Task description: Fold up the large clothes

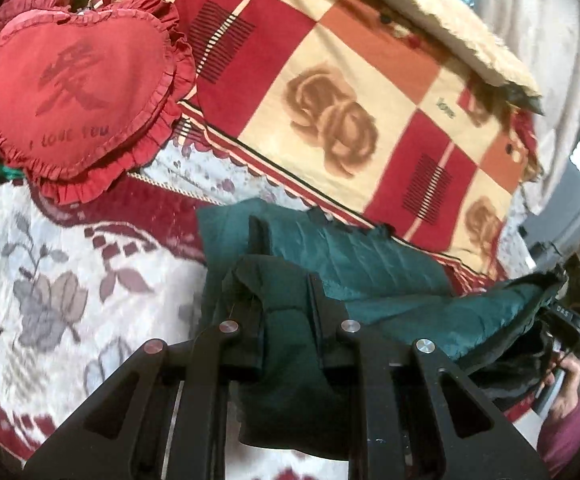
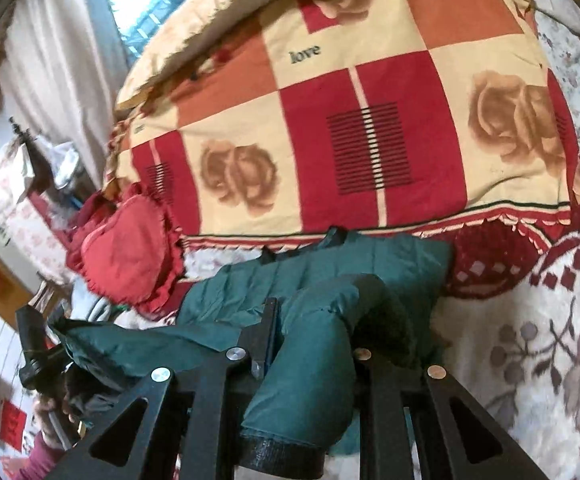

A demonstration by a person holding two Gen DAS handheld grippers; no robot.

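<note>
Green padded jacket (image 1: 354, 264) hangs strung left to right between the two tools above the bed (image 1: 50, 272), the left tool (image 1: 282, 280) nipped shut on one end and the right tool (image 2: 314, 320) on its cuffed sleeve, folded quilt (image 1: 330, 100) beyond.

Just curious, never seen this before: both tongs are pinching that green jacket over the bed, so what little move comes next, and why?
Probably carry the green jacket forward and lay it over its far half, since part lies on the bedspread.
</note>
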